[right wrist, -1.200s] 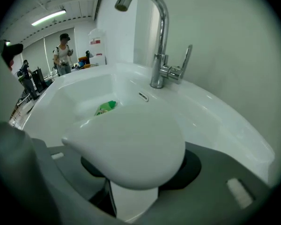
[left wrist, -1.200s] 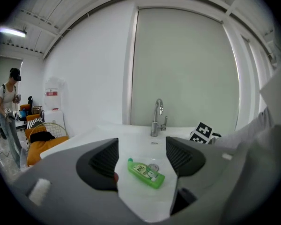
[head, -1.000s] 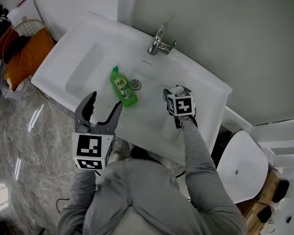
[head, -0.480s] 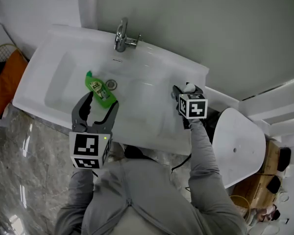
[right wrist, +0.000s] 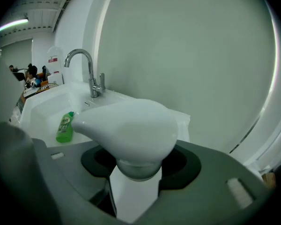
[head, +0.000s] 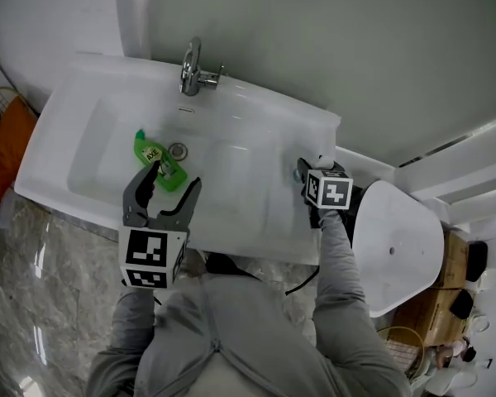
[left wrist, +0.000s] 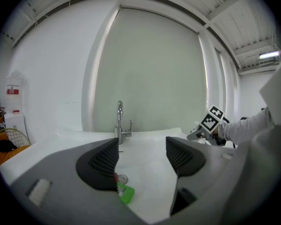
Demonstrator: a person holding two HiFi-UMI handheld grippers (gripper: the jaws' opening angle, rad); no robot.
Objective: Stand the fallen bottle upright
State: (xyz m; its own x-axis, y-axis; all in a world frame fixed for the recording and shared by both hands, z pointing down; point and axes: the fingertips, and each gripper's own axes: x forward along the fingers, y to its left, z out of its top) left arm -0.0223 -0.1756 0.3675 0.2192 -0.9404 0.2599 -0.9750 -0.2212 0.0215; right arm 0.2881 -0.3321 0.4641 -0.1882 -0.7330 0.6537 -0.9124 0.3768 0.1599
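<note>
**Green bottle (head: pixel 155 157) lying flat in the sink (head: pixel 83 131); left gripper (head: pixel 172 180) open-jawed, right gripper (head: pixel 304 172) clamping a white pump bottle (right wrist: pixel 131 130).**

In the head view, the green bottle is lying on its side on the basin floor, just at 9 o'clock of the drain (head: pixel 178 150), with its cap pointing toward 11 o'clock. The left gripper is hovering just at 6 o'clock of it, its jaws standing wide apart with nothing between the pads. The right gripper is sitting at 3 o'clock, over the sink's right rim, gripping the white pump bottle by its neck.
</note>
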